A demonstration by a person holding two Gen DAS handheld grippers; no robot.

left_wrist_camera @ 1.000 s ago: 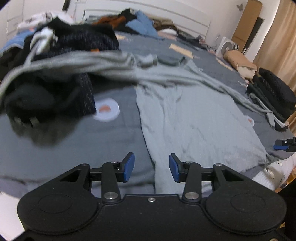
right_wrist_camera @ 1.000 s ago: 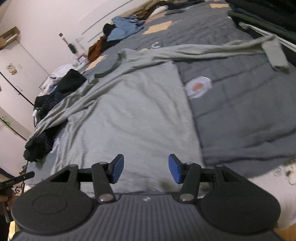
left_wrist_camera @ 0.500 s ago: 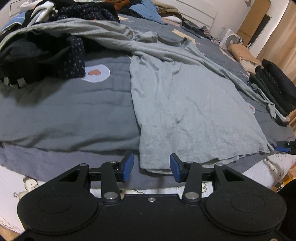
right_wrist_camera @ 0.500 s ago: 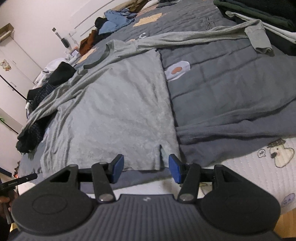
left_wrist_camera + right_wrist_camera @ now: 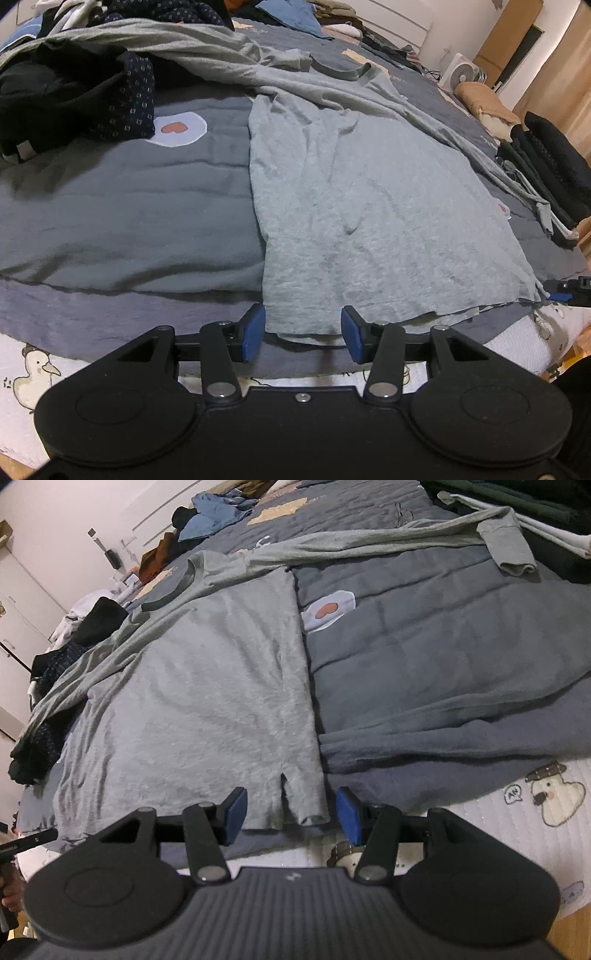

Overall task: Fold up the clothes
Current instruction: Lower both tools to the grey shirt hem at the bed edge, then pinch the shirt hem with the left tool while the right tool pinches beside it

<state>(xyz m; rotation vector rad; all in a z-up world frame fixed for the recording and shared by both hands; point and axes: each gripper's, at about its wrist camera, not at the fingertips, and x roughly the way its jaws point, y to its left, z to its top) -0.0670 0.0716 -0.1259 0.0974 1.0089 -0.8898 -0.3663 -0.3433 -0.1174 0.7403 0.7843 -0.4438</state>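
A light grey long-sleeved shirt lies flat, hem towards me, on the bed's grey blanket. Its sleeves spread out to both sides. My left gripper is open at the hem's left corner, and the fabric edge lies between its blue pads without being pinched. In the right wrist view the same shirt shows a small slit near its right hem corner. My right gripper is open around that corner. The right gripper's tip shows at the left wrist view's right edge.
A heap of dark clothes sits at the left, under one sleeve. Folded dark garments are stacked at the right. More clothes lie at the far end. A white cartoon-print sheet covers the near bed edge.
Both grippers have come down and back from over the shirt's middle to its hem at the near bed edge. The hem corners now lie between the fingers.
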